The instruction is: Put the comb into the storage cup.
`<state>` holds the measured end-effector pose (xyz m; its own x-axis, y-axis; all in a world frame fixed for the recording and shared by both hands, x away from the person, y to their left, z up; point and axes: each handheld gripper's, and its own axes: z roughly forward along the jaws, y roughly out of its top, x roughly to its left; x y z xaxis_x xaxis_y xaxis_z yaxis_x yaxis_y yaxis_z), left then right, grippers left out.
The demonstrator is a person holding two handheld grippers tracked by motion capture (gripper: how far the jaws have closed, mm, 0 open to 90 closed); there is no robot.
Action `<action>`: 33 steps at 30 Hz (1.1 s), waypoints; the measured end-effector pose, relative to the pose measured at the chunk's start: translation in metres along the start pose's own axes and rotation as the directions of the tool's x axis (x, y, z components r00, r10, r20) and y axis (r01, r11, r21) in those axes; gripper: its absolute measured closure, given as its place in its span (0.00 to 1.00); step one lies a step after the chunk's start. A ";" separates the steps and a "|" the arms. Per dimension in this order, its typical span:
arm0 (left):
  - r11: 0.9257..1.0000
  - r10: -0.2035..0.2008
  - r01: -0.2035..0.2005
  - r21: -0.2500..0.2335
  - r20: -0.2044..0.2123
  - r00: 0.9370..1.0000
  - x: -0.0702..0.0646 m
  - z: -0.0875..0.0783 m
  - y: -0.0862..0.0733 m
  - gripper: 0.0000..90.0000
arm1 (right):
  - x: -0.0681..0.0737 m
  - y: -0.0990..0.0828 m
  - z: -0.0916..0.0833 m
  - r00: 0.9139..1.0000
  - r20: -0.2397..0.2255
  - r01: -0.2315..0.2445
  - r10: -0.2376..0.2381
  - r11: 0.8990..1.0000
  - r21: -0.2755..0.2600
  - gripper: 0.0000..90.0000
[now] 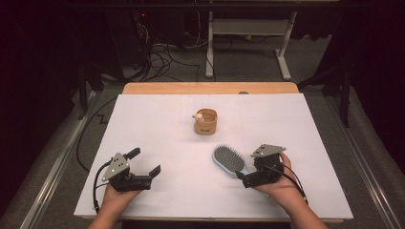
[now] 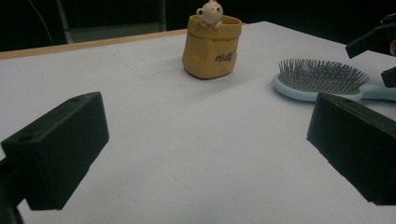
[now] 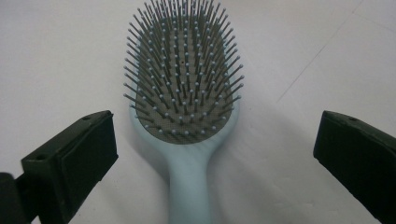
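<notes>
A light blue hairbrush (image 1: 228, 159) with grey bristles lies face up on the white table sheet (image 1: 296, 124), right of centre, its handle towards the person. My right gripper (image 1: 246, 171) is open at the handle end; in the right gripper view its jaws stand wide on either side of the brush handle (image 3: 189, 186), apart from it. The right gripper (image 3: 214, 140) holds nothing. My left gripper (image 1: 144, 162) is open near the front left, with bare sheet between its jaws (image 2: 205, 154). The brush (image 2: 320, 79) lies ahead to its right.
A small tan pot (image 1: 206, 122) with a little bear figure on its rim stands upright at mid table, seen also as the pot (image 2: 212, 46) ahead of the left gripper. A wooden edge (image 1: 210, 88) runs along the back. Cables and a white desk frame (image 1: 248, 28) lie beyond.
</notes>
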<state>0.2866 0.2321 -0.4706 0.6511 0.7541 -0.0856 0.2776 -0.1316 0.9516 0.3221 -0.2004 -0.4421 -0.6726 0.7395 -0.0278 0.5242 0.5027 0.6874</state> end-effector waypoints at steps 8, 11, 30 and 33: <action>1.000 0.003 -0.003 -0.002 0.000 1.000 0.000 0.000 0.000 0.00 | -0.001 0.004 0.003 1.000 -0.011 0.021 -0.020 0.998 0.056 0.00; 1.000 0.004 -0.004 -0.001 -0.001 1.000 0.001 0.000 0.000 0.00 | 0.001 0.005 0.005 1.000 -0.018 0.025 -0.024 0.997 0.072 0.00; 1.000 0.029 -0.029 0.008 -0.003 1.000 0.000 0.002 -0.001 0.00 | 0.006 0.012 0.016 0.997 -0.049 0.065 -0.057 0.982 0.176 0.00; 1.000 0.028 -0.028 0.001 -0.005 1.000 -0.001 0.001 -0.001 0.00 | 0.008 0.016 0.018 0.997 -0.055 0.069 -0.060 0.981 0.179 0.01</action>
<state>0.2864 0.2312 -0.4718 0.6550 0.7534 -0.0577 0.2599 -0.1529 0.9534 0.3341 -0.1789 -0.4444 -0.7308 0.6820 -0.0287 0.5616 0.6247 0.5426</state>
